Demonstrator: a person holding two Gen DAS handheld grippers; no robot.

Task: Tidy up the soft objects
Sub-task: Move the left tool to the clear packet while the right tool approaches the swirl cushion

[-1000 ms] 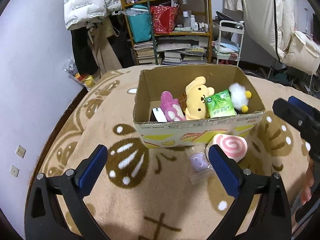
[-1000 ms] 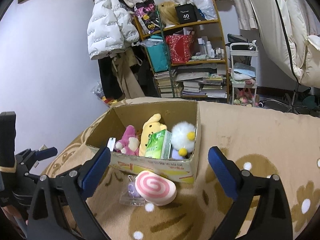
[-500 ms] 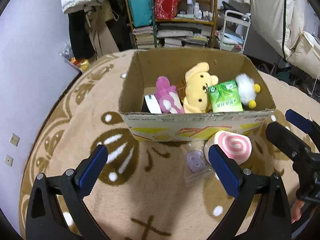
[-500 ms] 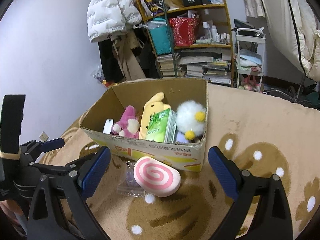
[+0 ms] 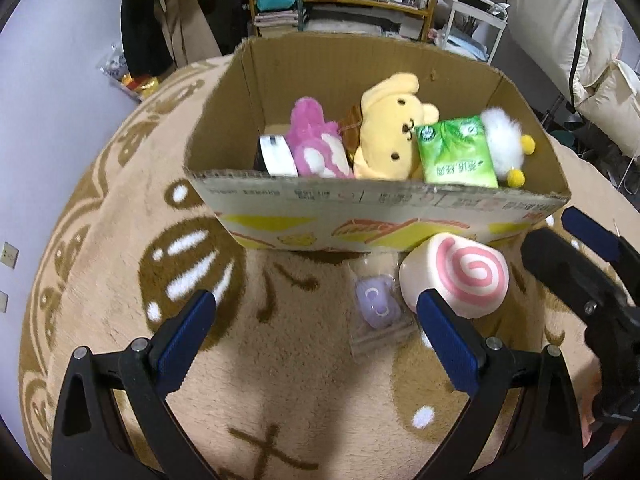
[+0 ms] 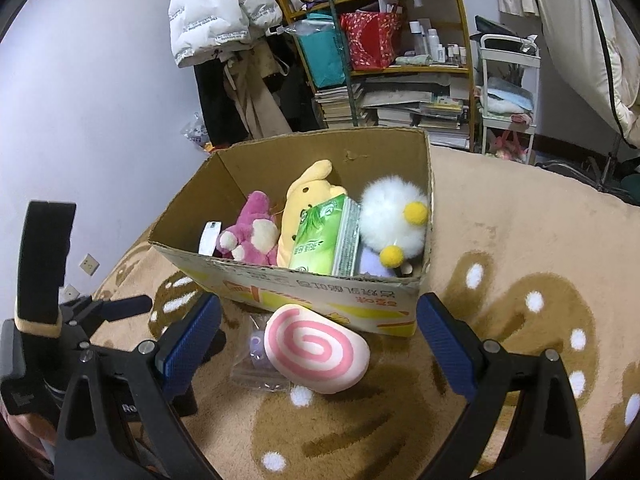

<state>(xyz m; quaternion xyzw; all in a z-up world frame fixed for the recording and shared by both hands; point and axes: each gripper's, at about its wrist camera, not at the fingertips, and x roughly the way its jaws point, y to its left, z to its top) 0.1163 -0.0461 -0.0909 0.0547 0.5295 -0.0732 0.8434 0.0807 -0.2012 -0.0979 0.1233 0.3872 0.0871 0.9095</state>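
Observation:
A cardboard box (image 5: 380,208) (image 6: 316,288) stands on the rug and holds a pink plush (image 5: 316,144), a yellow plush dog (image 5: 392,136), a green tissue pack (image 5: 456,152) and a white pompom toy (image 6: 392,212). A pink swirl cushion (image 5: 456,276) (image 6: 316,348) lies on the rug against the box front. Beside it lies a clear bag with a purple toy (image 5: 376,304) (image 6: 256,356). My left gripper (image 5: 316,340) is open and empty, just short of the bag. My right gripper (image 6: 318,336) is open and empty, with the cushion between its fingers' line.
A beige patterned rug (image 5: 280,380) covers the surface. A shelf of books and bags (image 6: 384,60) and hanging coats (image 6: 224,20) stand behind the box. A white cart (image 6: 508,92) stands to the right of the shelf. The other gripper (image 5: 580,292) shows at right.
Both grippers have moved forward and down toward the box; the box, the cushion and the bag now look larger and closer. Both stay open.

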